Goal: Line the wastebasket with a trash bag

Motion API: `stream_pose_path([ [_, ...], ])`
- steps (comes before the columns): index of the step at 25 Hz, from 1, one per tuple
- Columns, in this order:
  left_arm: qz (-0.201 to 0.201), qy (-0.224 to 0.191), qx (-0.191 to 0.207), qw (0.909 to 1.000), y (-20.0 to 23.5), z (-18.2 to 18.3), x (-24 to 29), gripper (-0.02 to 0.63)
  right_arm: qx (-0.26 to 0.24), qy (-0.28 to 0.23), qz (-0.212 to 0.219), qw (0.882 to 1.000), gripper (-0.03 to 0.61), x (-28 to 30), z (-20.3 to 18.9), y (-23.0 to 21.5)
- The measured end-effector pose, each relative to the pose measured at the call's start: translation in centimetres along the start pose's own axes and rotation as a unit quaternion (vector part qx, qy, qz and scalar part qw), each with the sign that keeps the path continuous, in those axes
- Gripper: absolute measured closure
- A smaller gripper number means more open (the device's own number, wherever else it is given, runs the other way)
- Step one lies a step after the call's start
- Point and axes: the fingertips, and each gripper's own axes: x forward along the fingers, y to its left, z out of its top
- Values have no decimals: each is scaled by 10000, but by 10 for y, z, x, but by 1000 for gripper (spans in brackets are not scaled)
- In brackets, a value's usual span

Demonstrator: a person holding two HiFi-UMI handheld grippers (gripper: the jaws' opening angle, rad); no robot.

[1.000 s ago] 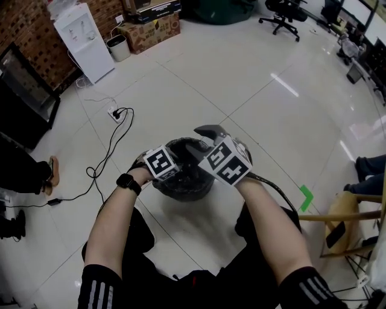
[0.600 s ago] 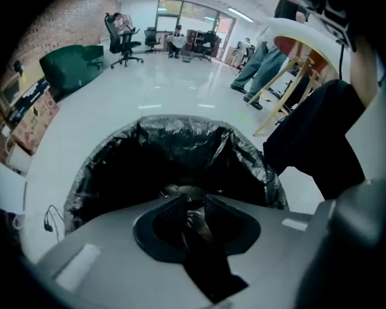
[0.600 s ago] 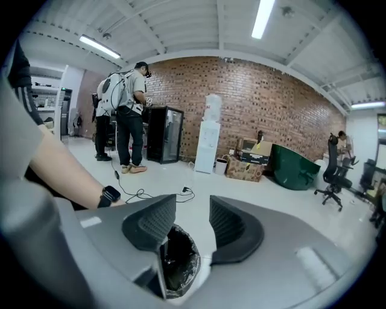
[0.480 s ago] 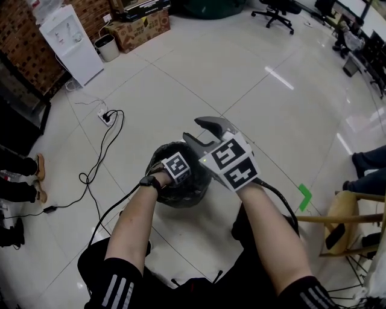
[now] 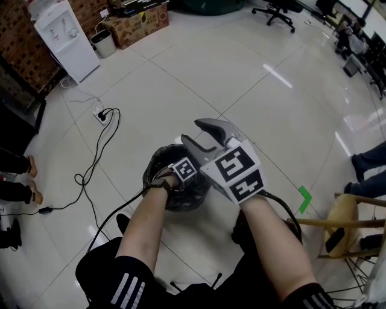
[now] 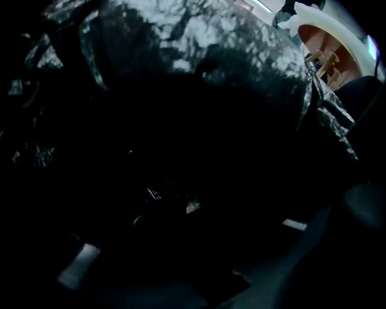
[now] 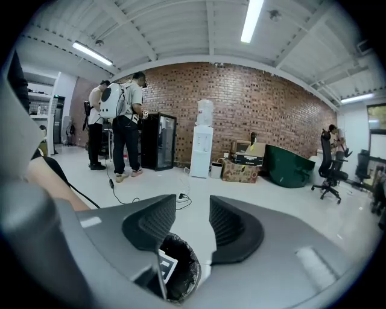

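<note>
Left gripper (image 5: pixel 183 172) sank into crinkly black trash bag (image 5: pixel 155 167).

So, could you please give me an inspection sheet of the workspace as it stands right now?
Surface: glossy pale tiled floor with a green tape mark.
Job's things: wastebasket stands on the floor, with the black trash bag inside it and over the rim.
Clutter: nothing seen.
Grippers: left gripper reaches down into the bag, its jaws too dark to read; right gripper is above the rim, jaws apart, empty.
Cables: black cable runs across the floor from a power strip.
Surroundings: water dispenser, cardboard box, office chair, wooden chair.
</note>
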Motion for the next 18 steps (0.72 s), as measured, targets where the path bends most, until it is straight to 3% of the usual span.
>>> stream_pose_path([
  [10, 79, 240, -171, 9995, 17, -16, 35, 521, -28, -208, -14, 9998, 396, -1, 14, 3],
  [18, 96, 426, -493, 9978, 27, -28, 53, 509, 278, -223, -107, 9993, 396, -4, 7, -10],
])
